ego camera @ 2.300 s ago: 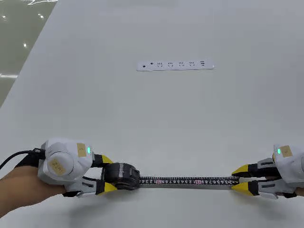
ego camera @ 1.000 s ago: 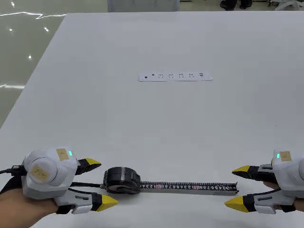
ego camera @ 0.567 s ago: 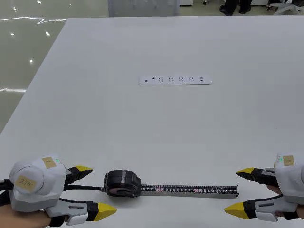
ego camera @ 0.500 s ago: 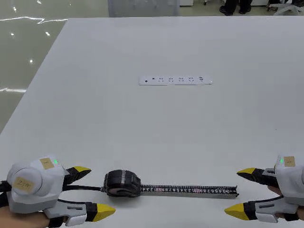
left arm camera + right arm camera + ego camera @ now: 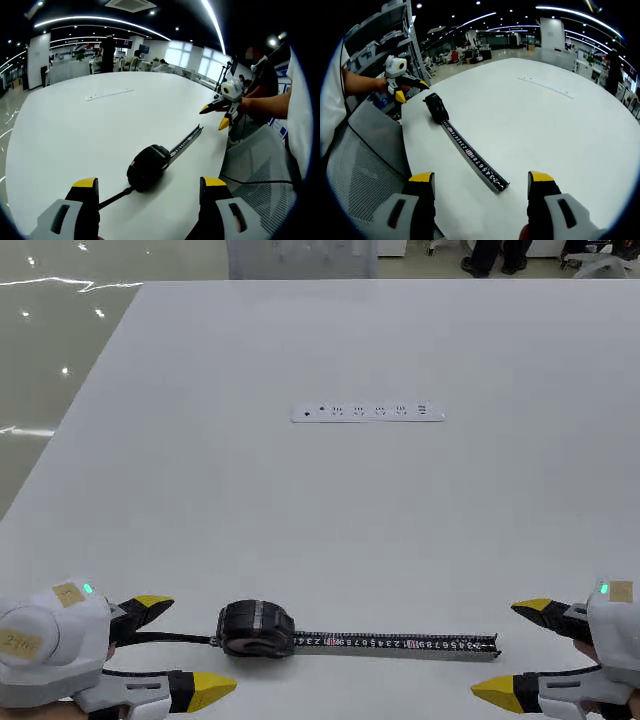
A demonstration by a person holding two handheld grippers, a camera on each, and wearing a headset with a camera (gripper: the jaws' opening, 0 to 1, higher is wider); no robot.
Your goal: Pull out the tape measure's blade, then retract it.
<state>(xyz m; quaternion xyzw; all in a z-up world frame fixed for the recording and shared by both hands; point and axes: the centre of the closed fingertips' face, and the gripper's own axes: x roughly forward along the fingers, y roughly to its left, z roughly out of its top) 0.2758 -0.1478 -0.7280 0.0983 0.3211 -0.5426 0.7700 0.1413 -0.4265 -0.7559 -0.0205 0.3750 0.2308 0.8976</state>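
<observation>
Both tongs had let go since a couple of seconds earlier: the left tongs [image 5: 186,645], which had clasped the case [image 5: 256,628], and the right tongs [image 5: 509,649], which had pinched the end of the blade [image 5: 395,643], had drawn back toward us. We saw them spread wide, holding nothing. Between them the tape measure [image 5: 148,166] lay on the white tabletop [image 5: 300,510], near its front edge. Its case was black and rounded, just ahead of the left tongs, with a thin black cord [image 5: 190,638] trailing back between those jaws. Its blade stayed pulled out, flat, dark with pale numerals, its tip just short of the right tongs. A white power strip [image 5: 367,412] lay well beyond.
</observation>
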